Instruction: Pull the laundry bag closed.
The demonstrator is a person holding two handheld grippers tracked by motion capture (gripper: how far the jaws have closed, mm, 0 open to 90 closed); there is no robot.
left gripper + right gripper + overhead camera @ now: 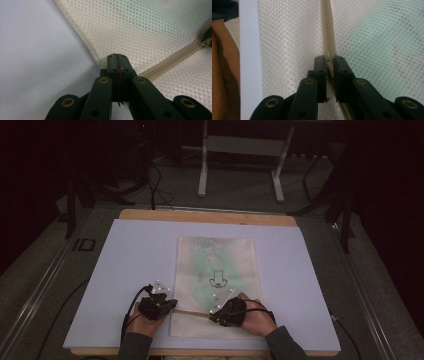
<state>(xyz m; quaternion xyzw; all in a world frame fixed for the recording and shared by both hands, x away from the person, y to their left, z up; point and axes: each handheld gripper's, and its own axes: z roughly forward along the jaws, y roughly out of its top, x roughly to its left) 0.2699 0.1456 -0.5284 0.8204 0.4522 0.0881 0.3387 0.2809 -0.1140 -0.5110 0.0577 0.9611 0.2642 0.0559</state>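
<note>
Lying flat near the front middle of the bench (125, 245) is a cream mesh bag (216, 255), with something pale green and a small dark drawing showing through its weave. A beige zipper (192, 313) is running across the bag close to its near end.

The left tongs (173, 304) are pressing fully together at the bag's left edge, right where the zipper line is ending (in the left gripper view the jaws are meeting with only a thin seam between them, pinching the mesh corner (105, 58)). The right tongs (212, 316) are sitting on the zipper farther right, their jaws nearly closed around a small pale piece on the zipper track (328, 57), which looks like the slider, though it is too small to be sure.

A white sheet is covering the bench, with a wooden edge (207, 215) showing at the far side. Beyond the bench, a white metal stand (240, 150) is standing on grey floor, with dark cables (155, 182) trailing nearby.
</note>
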